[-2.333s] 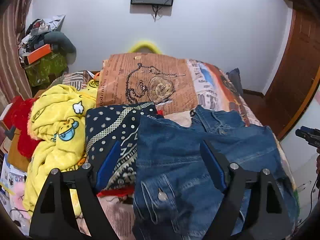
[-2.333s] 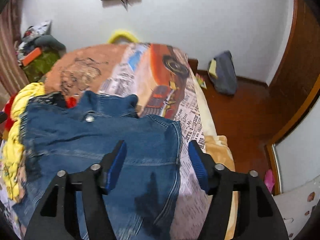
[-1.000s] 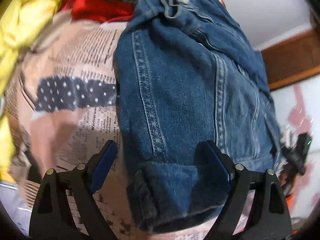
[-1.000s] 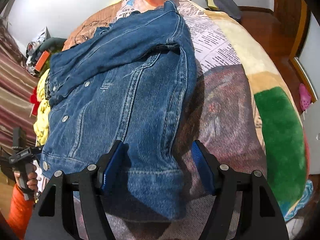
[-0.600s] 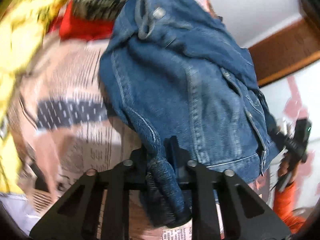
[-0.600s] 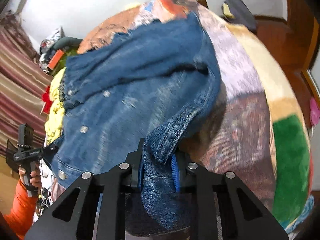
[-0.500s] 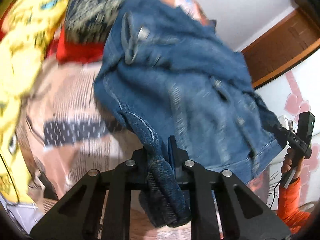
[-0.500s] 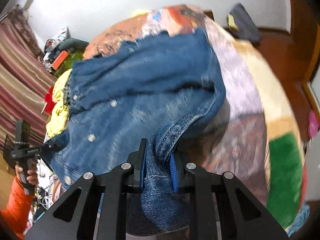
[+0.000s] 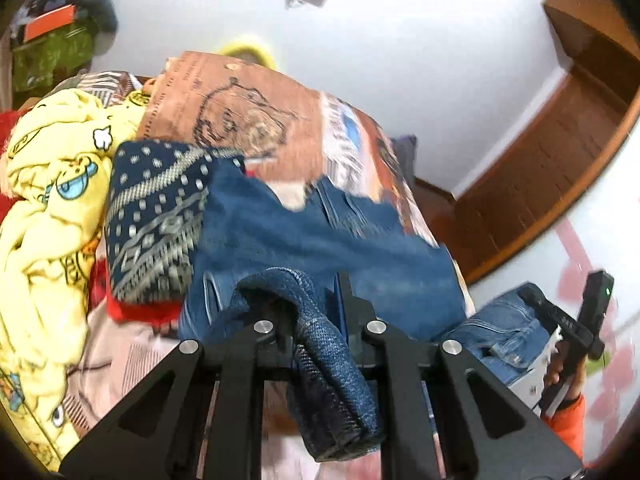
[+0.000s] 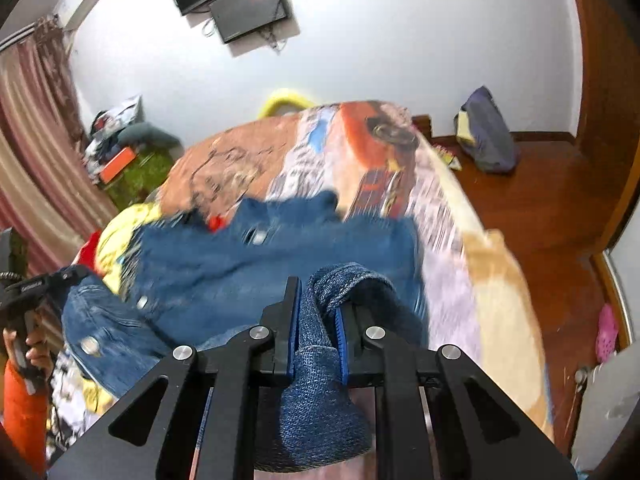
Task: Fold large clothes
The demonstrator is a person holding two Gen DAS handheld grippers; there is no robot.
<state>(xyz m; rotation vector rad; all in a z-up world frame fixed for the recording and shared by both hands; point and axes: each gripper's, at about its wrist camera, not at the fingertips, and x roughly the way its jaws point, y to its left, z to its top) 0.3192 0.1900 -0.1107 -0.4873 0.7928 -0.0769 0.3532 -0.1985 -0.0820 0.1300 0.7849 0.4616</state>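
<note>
A blue denim jacket [image 9: 320, 248] lies across the bed, its collar toward the far end. My left gripper [image 9: 316, 304] is shut on the jacket's near hem corner, and a fold of denim hangs out below the fingers. In the right wrist view the same jacket [image 10: 248, 264] spreads ahead, blurred. My right gripper [image 10: 318, 312] is shut on the other hem corner, the cloth bunched between its blue pads. Both corners are lifted off the bed. The far-side hand with its gripper [image 9: 576, 332] shows at the right of the left wrist view.
A yellow cartoon-print blanket [image 9: 48, 208], a navy patterned garment [image 9: 156, 216] and red cloth [image 9: 144, 312] are piled at the left. The bed carries a newspaper-print cover [image 10: 360, 160]. A dark bag [image 10: 484, 132] sits on the wooden floor by the wall.
Both grippers went from open around the jacket's hem to shut on its corners. Both have since risen and tilted up, lifting the hem off the bed.
</note>
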